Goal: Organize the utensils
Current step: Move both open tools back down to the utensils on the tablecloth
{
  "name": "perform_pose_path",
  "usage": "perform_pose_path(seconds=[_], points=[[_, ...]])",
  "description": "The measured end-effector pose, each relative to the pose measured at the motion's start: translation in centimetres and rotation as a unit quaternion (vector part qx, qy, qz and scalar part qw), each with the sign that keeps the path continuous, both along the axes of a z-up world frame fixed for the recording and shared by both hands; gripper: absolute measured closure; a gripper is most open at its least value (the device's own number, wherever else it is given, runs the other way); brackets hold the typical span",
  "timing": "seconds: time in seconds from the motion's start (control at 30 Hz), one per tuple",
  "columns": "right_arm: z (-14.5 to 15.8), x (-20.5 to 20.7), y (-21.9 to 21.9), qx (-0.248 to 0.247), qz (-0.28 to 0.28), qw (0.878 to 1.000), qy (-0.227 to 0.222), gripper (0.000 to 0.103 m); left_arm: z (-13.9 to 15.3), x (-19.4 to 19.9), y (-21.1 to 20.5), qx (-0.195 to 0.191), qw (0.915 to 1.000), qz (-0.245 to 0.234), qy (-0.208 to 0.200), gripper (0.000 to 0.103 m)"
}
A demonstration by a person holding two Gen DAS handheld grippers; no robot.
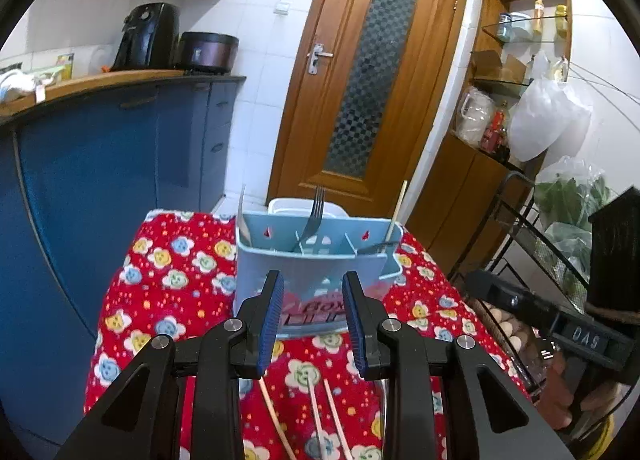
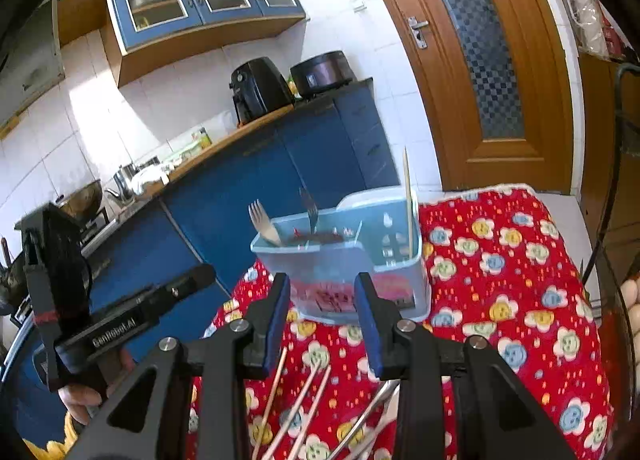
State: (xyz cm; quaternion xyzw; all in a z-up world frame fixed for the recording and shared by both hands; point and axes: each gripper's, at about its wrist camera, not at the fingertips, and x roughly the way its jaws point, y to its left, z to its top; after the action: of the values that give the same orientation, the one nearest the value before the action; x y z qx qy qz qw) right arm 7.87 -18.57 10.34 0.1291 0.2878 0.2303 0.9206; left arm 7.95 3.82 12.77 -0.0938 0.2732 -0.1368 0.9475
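Observation:
A light blue utensil holder (image 1: 316,260) with compartments stands on a red flowered cloth (image 1: 168,292). It holds a metal fork (image 1: 314,215), a wooden chopstick (image 1: 398,209) and a pale utensil at its left end. My left gripper (image 1: 313,320) is open and empty, just in front of the holder. Several wooden chopsticks (image 1: 320,416) lie on the cloth below it. In the right wrist view the holder (image 2: 340,256) holds a wooden fork (image 2: 266,225), a metal fork (image 2: 309,207) and a chopstick (image 2: 408,199). My right gripper (image 2: 323,320) is open and empty. Chopsticks (image 2: 296,412) and metal utensils (image 2: 368,416) lie beneath it.
Blue kitchen cabinets (image 1: 120,163) run along the left with an air fryer (image 1: 148,35) and cooker on top. A wooden door (image 1: 360,71) is behind the table. A wire rack (image 1: 560,244) with greens and eggs stands at the right. The other handheld gripper (image 2: 120,320) shows at left.

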Motion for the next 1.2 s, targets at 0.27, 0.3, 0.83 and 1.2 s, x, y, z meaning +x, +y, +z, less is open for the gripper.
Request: perform_pose_path(seconds=[0.27,0.3,0.83,1.2], points=[[-2.8,-1.3,-0.5,-0.002,-0.001,0.999,0.032,0.067,-1.8,-1.3,0.4,-0.003,0.9997,0.005,0.025,0.072],[-3.2,-1.4,-0.7,-0.001,-0.002,0.999,0.036,0.067,-2.0,-1.4,0.5,-0.003,0.9996,0.005,0.028,0.072],[-8.3,-1.8,-2.8,-0.003,-0.027,0.995,0.099,0.067,-6.3,-1.8,0.8,-0.002,0.9960,0.018,0.088,0.072],[-11.1,-1.4,-3.7,-0.003,-0.036,0.989,0.143,0.067,-9.6,-0.8,0.8,0.011,0.9903,0.023,0.137,0.072]])
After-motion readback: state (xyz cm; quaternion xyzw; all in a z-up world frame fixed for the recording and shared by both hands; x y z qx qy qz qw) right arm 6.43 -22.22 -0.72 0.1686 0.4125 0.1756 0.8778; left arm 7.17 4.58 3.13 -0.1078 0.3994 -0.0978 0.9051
